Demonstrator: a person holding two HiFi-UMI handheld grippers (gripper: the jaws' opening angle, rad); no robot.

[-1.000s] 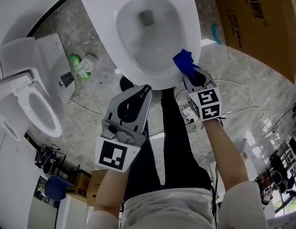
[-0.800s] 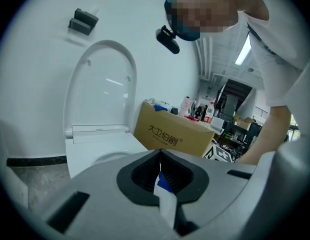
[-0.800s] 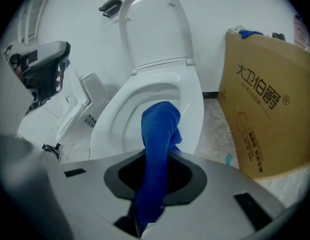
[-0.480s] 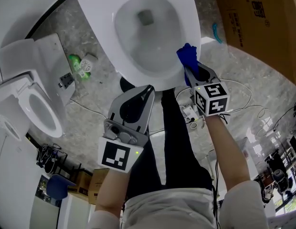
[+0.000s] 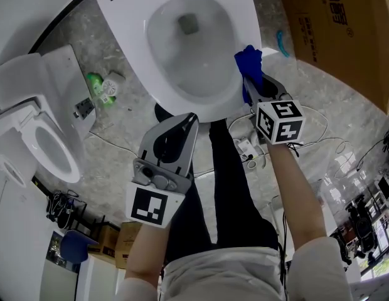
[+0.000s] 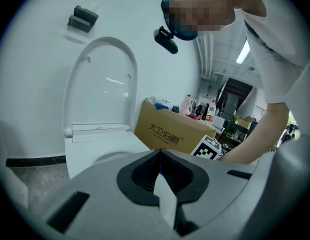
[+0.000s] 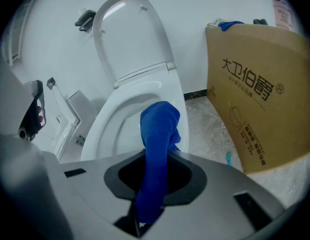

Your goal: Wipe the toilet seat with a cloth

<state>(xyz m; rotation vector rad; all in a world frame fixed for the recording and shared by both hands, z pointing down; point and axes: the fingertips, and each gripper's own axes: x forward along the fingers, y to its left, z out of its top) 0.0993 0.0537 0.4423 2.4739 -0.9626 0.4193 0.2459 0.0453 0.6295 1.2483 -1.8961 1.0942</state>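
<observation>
Pressure counts as we sweep the toilet seat [image 5: 248, 19] with the blue cloth [image 5: 247, 61] our right gripper [image 5: 250, 85] clamps; left gripper [image 5: 192, 117] closed.

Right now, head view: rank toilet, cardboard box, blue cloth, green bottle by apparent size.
1. toilet
2. cardboard box, cut off by the frame edge, so only its visible part counts
3. blue cloth
4. green bottle, only a little smaller than the cloth

Head view looks steeply down; both gripper views share the toilet [image 5: 128, 33].
</observation>
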